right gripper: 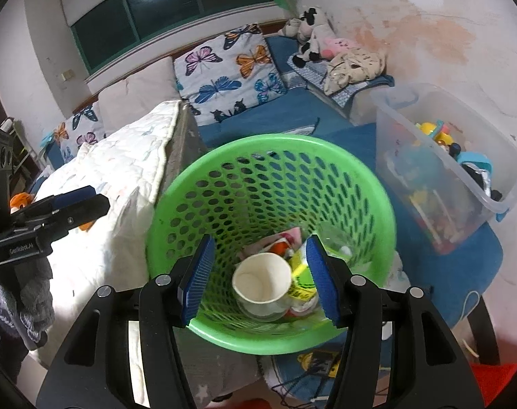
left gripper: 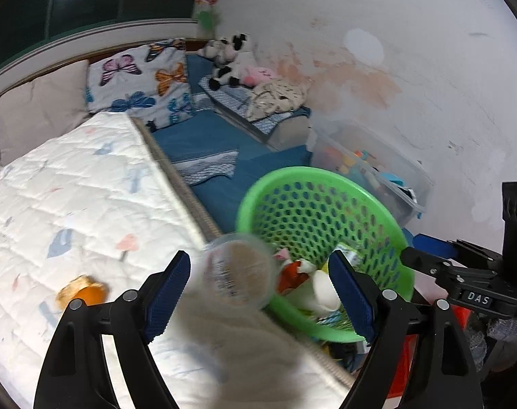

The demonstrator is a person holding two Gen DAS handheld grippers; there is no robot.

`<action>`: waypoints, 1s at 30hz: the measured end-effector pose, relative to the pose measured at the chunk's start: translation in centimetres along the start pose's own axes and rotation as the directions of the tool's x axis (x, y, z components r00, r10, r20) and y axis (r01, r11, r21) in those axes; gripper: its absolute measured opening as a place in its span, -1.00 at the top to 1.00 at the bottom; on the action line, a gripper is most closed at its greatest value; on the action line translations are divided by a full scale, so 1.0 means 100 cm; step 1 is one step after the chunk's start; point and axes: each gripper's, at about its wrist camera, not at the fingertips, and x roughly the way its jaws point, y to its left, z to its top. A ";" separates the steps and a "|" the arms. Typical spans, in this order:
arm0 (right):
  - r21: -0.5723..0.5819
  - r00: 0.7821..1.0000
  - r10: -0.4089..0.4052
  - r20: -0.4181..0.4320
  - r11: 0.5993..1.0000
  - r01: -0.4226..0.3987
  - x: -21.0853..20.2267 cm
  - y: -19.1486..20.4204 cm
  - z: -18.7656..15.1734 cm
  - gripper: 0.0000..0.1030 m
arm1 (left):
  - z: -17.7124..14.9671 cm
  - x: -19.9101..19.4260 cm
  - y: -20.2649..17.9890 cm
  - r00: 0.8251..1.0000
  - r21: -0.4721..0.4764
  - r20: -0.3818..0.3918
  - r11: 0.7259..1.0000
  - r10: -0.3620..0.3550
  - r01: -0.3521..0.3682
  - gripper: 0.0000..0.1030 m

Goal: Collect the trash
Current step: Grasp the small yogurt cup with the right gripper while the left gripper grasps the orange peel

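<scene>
Though blurred, the clear plastic cup (left gripper: 238, 272) looks round.

White quilted bed (left gripper: 71, 204) with orange wrapper (left gripper: 82, 291) on it; butterfly pillow (left gripper: 139, 78) at head.

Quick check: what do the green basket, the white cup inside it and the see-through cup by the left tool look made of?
Green basket: likely moulded plastic, glossy, with a regular hole pattern in the wall. White cup: probably paper, matte, with a thin rolled rim. See-through cup: seemingly thin clear plastic; the bedding shows through it, though it is motion-blurred.
</scene>
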 end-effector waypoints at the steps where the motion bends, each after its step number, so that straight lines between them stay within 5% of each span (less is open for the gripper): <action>1: -0.005 1.000 0.007 -0.002 1.000 -0.008 0.002 0.004 0.000 -0.14 | -0.002 -0.003 0.007 1.000 -0.014 0.002 1.000 0.011 -0.011 -0.56; 21: -0.069 0.996 0.081 -0.025 0.994 -0.082 0.021 0.050 0.008 -0.15 | -0.036 -0.023 0.112 0.981 -0.158 -0.032 0.968 0.192 -0.195 -0.56; 30: -0.165 0.991 0.119 -0.057 0.978 -0.127 0.036 0.091 0.009 -0.24 | -0.041 -0.007 0.133 0.976 -0.168 -0.074 0.962 0.205 -0.215 -0.53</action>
